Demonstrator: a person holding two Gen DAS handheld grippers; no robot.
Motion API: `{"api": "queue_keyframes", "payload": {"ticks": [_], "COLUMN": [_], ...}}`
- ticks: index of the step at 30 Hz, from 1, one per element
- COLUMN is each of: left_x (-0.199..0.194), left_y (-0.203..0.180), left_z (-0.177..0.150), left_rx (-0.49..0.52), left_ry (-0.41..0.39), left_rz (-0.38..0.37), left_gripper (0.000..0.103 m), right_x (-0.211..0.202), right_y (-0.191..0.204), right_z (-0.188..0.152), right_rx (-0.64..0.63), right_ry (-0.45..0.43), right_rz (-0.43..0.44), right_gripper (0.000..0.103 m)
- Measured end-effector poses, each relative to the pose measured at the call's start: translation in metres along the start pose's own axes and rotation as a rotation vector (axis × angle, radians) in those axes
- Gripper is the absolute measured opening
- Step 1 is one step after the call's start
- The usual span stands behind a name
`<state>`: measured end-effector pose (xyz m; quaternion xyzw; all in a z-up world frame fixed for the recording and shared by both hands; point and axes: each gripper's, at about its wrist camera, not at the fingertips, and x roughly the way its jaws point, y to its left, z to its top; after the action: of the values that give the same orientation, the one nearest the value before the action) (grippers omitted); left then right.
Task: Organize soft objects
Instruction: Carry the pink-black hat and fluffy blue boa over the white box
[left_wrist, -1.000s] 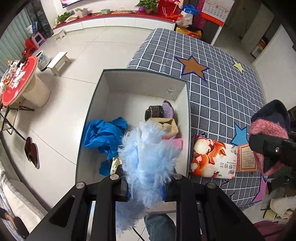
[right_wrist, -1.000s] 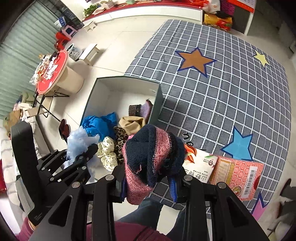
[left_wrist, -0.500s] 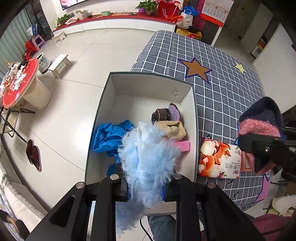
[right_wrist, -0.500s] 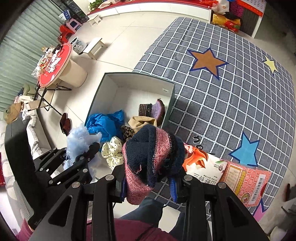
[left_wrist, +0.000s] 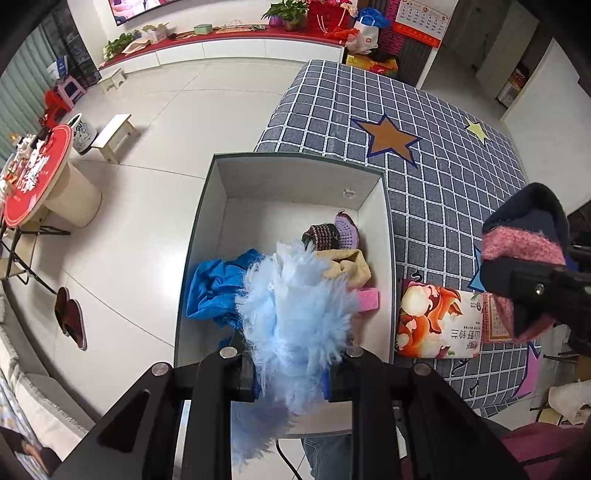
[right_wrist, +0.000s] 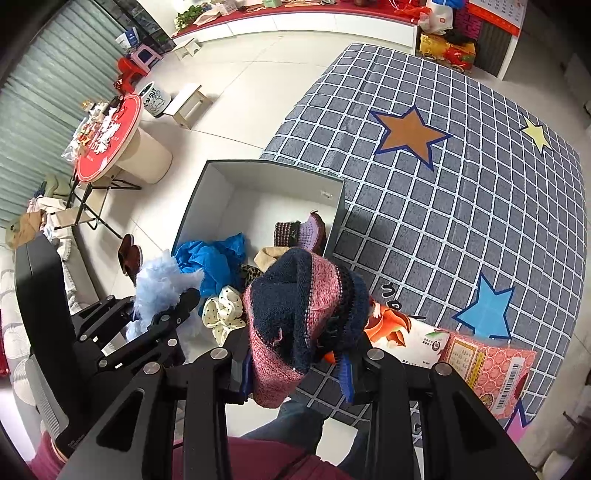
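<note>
My left gripper (left_wrist: 291, 373) is shut on a fluffy light-blue item (left_wrist: 299, 306), held above the near end of a white-lined box (left_wrist: 295, 184). The box holds a blue cloth (left_wrist: 214, 284), a beige item (left_wrist: 351, 266), a purple and dark knit piece (left_wrist: 332, 232) and a pink piece (left_wrist: 367, 297). My right gripper (right_wrist: 295, 369) is shut on a navy-and-pink knit hat (right_wrist: 303, 302), held beside the box's right wall. The box (right_wrist: 221, 181) also shows in the right wrist view, with a dotted cream scrunchie (right_wrist: 223, 312) inside. The left gripper (right_wrist: 162, 314) appears there too.
The box stands on the white floor against a grey checked mat with stars (left_wrist: 443, 147). Two printed packets (left_wrist: 436, 325) (right_wrist: 487, 369) lie on the mat's near edge. A red round table (left_wrist: 33, 173), stools and slippers (left_wrist: 70, 317) are on the left.
Both grippers have moved back and up a little, keeping their loads; the box looks smaller and more centred. Nothing was let go.
</note>
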<state>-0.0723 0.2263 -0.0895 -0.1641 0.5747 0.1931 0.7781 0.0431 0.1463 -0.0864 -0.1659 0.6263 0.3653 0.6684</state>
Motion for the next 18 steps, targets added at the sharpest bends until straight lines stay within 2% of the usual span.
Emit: {"api": "queue_keyframes", "payload": {"ticks": [18], "left_x": [0.0031], "left_y": [0.0027], "left_z": [0.0022], "left_rx": [-0.006], "left_ry": [0.007], "left_rz": [-0.005], "left_gripper": [0.025], "right_x": [0.0023], "right_y": [0.0031], "right_z": [0.0031], "right_rx": [-0.007], "right_ry": [0.008], "right_rz": [-0.003], "right_gripper": [0.036]}}
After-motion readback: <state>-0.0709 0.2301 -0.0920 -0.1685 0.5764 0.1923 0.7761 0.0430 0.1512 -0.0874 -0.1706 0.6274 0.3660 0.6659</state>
